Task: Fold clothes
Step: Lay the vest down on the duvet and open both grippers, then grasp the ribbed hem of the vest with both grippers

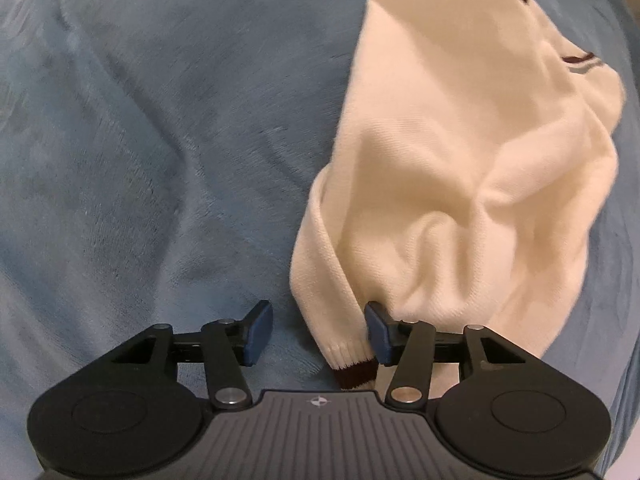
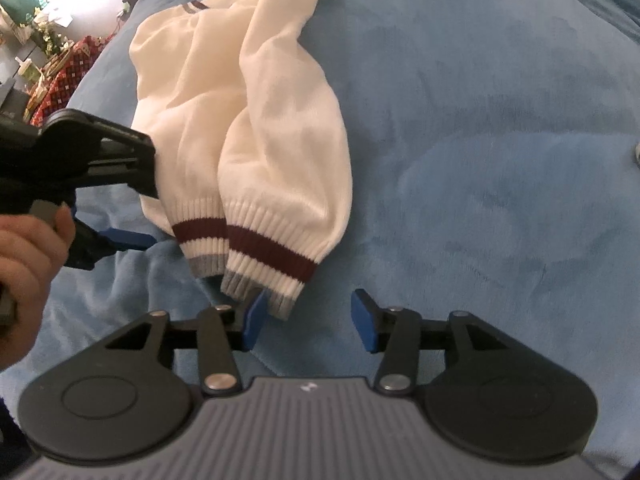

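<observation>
With the left gripper [image 1: 318, 332] and right gripper [image 2: 310, 316] both parted and pinching nothing beside the maroon-striped ribbed cuffs [image 2: 264, 248] of the cream knitted sweater [image 2: 240, 92] lying on the blue plush blanket [image 2: 480, 140], each should probably back off straight so the cuffs stay paired.

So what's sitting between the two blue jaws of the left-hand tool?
In the left wrist view, a cream sweater sleeve cuff lies between the open left gripper's jaws, against one pad, over blue blanket.
</observation>
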Available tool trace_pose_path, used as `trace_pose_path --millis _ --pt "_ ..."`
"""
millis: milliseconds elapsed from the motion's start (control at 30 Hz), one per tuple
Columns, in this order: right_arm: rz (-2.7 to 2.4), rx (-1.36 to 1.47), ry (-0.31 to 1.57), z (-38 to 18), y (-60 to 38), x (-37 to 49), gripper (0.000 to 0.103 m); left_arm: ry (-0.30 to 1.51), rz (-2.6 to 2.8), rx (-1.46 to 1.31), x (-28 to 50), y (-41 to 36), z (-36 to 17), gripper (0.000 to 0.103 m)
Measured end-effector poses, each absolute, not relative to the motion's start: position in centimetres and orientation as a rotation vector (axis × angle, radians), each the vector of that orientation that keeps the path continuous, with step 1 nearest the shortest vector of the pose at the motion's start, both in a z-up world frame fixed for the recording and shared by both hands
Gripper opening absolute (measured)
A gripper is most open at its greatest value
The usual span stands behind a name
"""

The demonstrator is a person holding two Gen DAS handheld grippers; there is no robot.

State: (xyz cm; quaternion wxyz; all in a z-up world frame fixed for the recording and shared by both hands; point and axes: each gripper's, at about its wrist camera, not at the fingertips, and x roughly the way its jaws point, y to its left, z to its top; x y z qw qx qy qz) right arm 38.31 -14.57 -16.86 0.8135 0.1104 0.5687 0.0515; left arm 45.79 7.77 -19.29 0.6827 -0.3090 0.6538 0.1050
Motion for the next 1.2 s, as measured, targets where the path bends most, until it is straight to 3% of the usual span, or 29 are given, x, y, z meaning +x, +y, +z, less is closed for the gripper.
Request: trace_pose_path --millis 33,67,533,800,933,1033,1200 --pt "0.11 0.234 1.215 -16.9 -14.6 38.2 0.052 1.47 0.249 -0.69 45.7 7.8 -19.3 0.02" --pt "0.109 0.232 1.217 -16.9 -14.6 38.2 0.052 1.468 0.252 -0.682 45.5 7.8 -19.2 0.007" --pt "0.106 0.241 1.202 -16.1 -15.1 38.5 0.053 1.336 0.27 -0.426 42.8 11.7 -14.3 0.006" --pt "0.1 0.242 1.209 -16.7 -15.0 38.9 0.053 1.35 0.302 -0.473 42.5 14.2 -15.7 0.006" --pt "0.1 0.229 1.21 -16.6 -14.7 39.0 0.053 1.38 0.276 -0.395 42.5 12.9 -16.4 0.013" --pt "0.101 0.226 1.21 -16.6 -14.7 39.1 0.053 1.409 0.236 -0.405 42.4 12.7 -17.0 0.029" --pt "0.11 0.298 1.24 -17.0 -15.2 39.3 0.052 1.407 0.221 -0.456 42.0 13.5 -16.9 0.03"
